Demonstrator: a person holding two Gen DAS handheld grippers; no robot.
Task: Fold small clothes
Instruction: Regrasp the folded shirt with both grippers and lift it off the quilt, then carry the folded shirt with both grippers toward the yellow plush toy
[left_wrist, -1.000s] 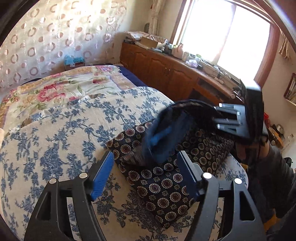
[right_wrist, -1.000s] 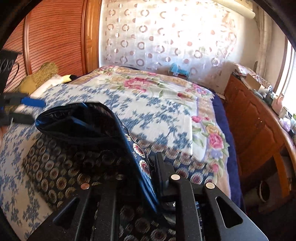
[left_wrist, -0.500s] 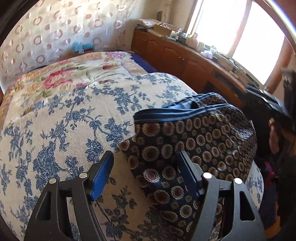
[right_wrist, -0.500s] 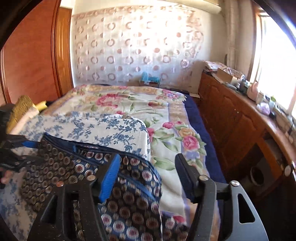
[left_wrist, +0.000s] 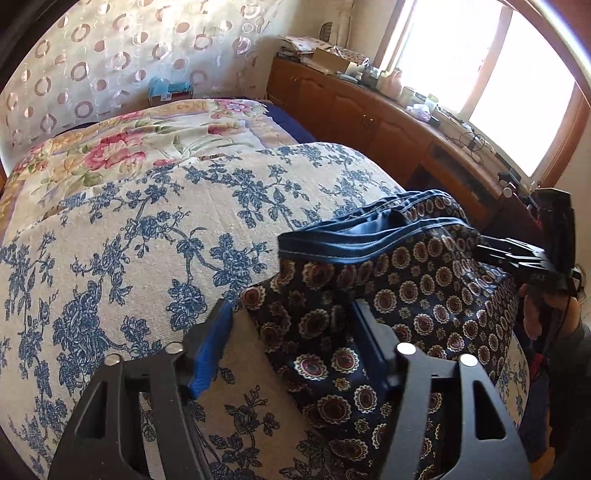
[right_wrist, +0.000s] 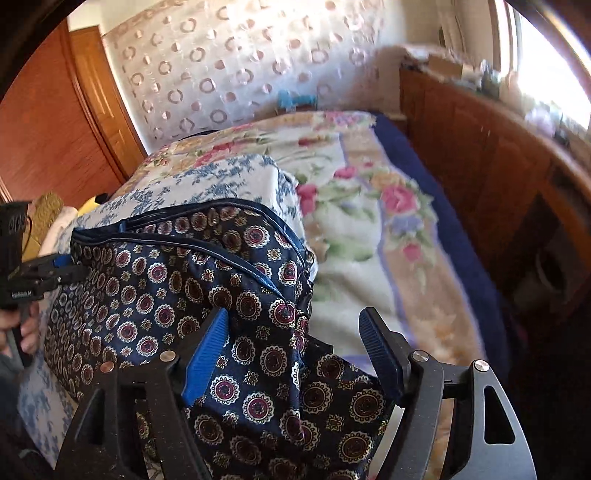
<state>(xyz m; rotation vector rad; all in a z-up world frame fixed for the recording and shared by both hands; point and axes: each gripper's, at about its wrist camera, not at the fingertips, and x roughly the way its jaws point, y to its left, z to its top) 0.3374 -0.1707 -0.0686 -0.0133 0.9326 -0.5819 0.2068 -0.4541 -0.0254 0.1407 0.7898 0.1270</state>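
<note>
A dark navy garment (left_wrist: 406, 288) with round medallion print and a blue waistband lies folded over on the blue-flowered bed cover (left_wrist: 147, 240). My left gripper (left_wrist: 291, 314) stands over its near left corner. The jaws are closing, the cloth's edge lies between them, and the left blue pad (left_wrist: 210, 350) is still off the fabric. My right gripper (right_wrist: 293, 317) straddles a raised fold of the garment (right_wrist: 166, 288). Its jaws are opening and the pads are not pressing the cloth. Each view shows the other gripper at the garment's far side: the right gripper (left_wrist: 528, 258) and the left gripper (right_wrist: 44, 273).
A rose-patterned blanket (left_wrist: 129, 147) covers the far half of the bed. A long wooden cabinet (left_wrist: 351, 110) with clutter on top runs under the bright window on the right. A wooden wardrobe (right_wrist: 55, 129) and yellow and white items (right_wrist: 48, 214) stand left.
The right gripper let go of the lifted garment edge and drew back, and the garment now lies folded over. The left gripper came down to the garment's corner and its jaws narrowed.
</note>
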